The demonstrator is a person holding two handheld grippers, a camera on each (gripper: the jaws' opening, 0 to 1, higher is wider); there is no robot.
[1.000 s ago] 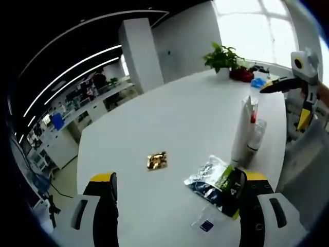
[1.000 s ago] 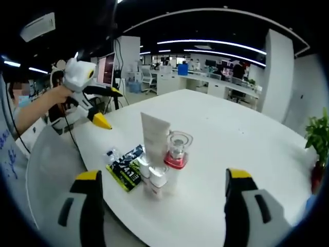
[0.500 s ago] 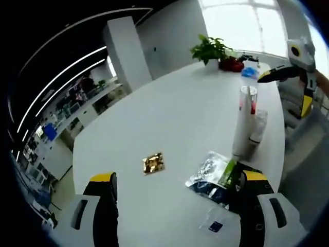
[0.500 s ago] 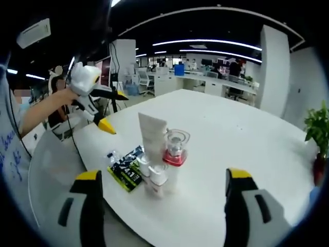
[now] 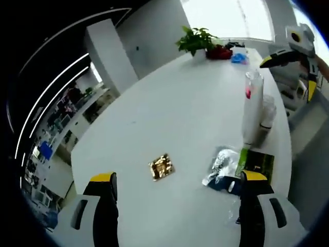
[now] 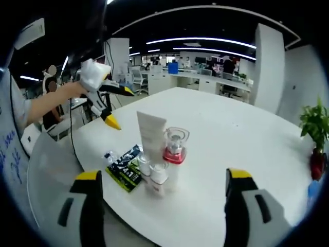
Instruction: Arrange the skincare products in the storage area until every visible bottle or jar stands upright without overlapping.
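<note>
A tall white tube [image 6: 152, 135] stands on the white table [image 6: 231, 139], cap down. Beside it stand a clear bottle on a red base [image 6: 176, 146] and two small white bottles [image 6: 157, 177]. From the left gripper view the white tube [image 5: 252, 110] and a small bottle [image 5: 265, 119] stand at the right, close together. My left gripper [image 5: 178, 176] is open above the table, holding nothing; the left gripper [image 6: 121, 108] hangs open beyond the flat sachets [image 6: 123, 167]. My right gripper [image 6: 163, 176] is open and empty in front of the group; the right gripper [image 5: 289, 77] hovers open past the tube.
A gold wrapper [image 5: 161, 167] lies on the table near the sachets [image 5: 239, 163]. A potted plant [image 5: 198, 40] and a blue item [image 5: 237, 57] sit at the far edge. A person's arm [image 6: 49, 105] holds the left gripper. Office desks stand behind.
The left gripper view has swung and risen, so the table looks shifted. In the right gripper view the left gripper has drifted a little toward the products. The products have not moved.
</note>
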